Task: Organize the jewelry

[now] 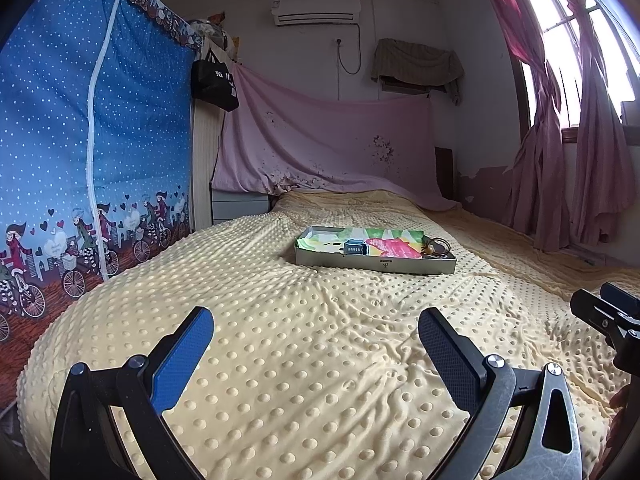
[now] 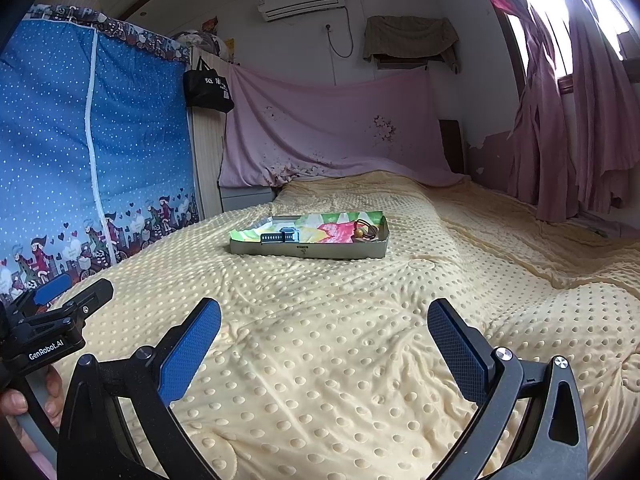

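A shallow grey tray [image 1: 376, 265] with a colourful lining lies on the bed, ahead of both grippers; it also shows in the right wrist view [image 2: 308, 251]. In it lie a small dark comb-like clip [image 1: 354, 248] [image 2: 280, 237] and a cluster of rings or hair ties with a gold bead [image 1: 436, 247] [image 2: 366, 232] at its right end. My left gripper [image 1: 316, 330] is open and empty, well short of the tray. My right gripper [image 2: 324, 322] is open and empty, also short of the tray.
A yellow dotted blanket [image 1: 300, 360] covers the bed. A blue fabric wardrobe [image 1: 80, 140] stands at the left. A pink sheet [image 1: 328, 144] hangs behind the bed. Pink curtains [image 1: 576, 152] hang at the right. The other gripper shows at each view's edge [image 1: 612, 312] [image 2: 52, 320].
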`<state>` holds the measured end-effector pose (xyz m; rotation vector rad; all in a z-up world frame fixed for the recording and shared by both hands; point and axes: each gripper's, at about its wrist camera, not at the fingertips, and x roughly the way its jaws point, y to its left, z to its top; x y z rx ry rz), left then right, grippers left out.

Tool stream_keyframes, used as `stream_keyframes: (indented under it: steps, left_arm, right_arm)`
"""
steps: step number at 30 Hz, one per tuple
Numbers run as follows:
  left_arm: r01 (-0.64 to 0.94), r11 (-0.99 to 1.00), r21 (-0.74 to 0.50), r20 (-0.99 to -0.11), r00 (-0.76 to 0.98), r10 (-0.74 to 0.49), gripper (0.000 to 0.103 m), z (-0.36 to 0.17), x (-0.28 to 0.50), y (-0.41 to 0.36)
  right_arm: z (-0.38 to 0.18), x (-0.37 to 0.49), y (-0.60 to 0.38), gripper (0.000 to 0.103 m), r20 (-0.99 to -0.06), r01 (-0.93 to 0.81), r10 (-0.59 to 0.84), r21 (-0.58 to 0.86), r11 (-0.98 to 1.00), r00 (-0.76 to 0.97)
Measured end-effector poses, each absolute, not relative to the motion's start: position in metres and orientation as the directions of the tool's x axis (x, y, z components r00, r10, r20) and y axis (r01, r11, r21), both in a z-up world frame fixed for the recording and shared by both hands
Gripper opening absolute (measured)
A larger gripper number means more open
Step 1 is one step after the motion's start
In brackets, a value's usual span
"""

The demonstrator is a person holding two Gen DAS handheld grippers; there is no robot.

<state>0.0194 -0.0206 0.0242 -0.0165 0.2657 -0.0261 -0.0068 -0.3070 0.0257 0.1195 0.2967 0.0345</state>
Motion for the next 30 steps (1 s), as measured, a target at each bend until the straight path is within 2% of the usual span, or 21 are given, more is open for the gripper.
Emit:
stream_keyframes:
  steps: [30]
  left_arm:
    - [0.018,1.000,-0.016,-0.269,0.963,-0.022,0.103,0.0262,0.0196,-0.0186]
  right_arm:
    - [0.0239,-0.0074,-0.3060,0.102,-0.294,-0.022,0.055,0.117,0.993,0.954]
